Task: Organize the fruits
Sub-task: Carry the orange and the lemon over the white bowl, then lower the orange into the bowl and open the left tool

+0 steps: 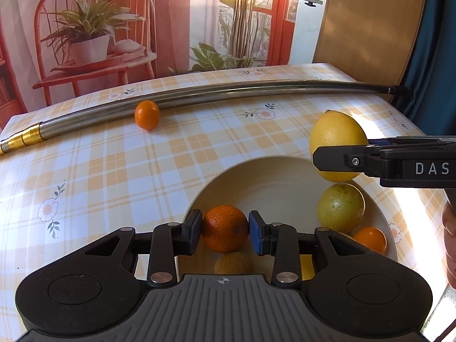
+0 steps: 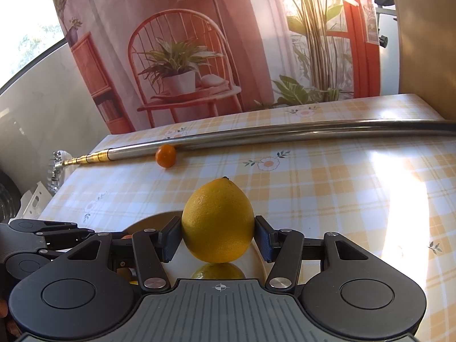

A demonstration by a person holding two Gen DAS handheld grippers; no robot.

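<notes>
My left gripper [image 1: 225,229] is shut on an orange [image 1: 225,228], held above a cream plate [image 1: 256,182]. On the plate lie a yellow-green fruit [image 1: 340,208], a small orange [image 1: 370,238] and another yellowish fruit [image 1: 233,262] under the held one. My right gripper [image 2: 218,235] is shut on a big yellow lemon [image 2: 218,222], just over the plate's far right rim [image 2: 159,218]; in the left wrist view the lemon [image 1: 336,134] shows behind a right-gripper finger [image 1: 336,158]. A small tangerine [image 1: 147,114] [image 2: 165,156] rests on the table against a metal pole.
A long metal pole [image 1: 199,97] [image 2: 285,135] with a gold tip lies across the far side of the checked tablecloth [image 1: 114,171]. A printed backdrop hangs behind the table. A wooden panel [image 1: 370,17] stands at the far right. Part of a hand [image 1: 450,228] shows at right.
</notes>
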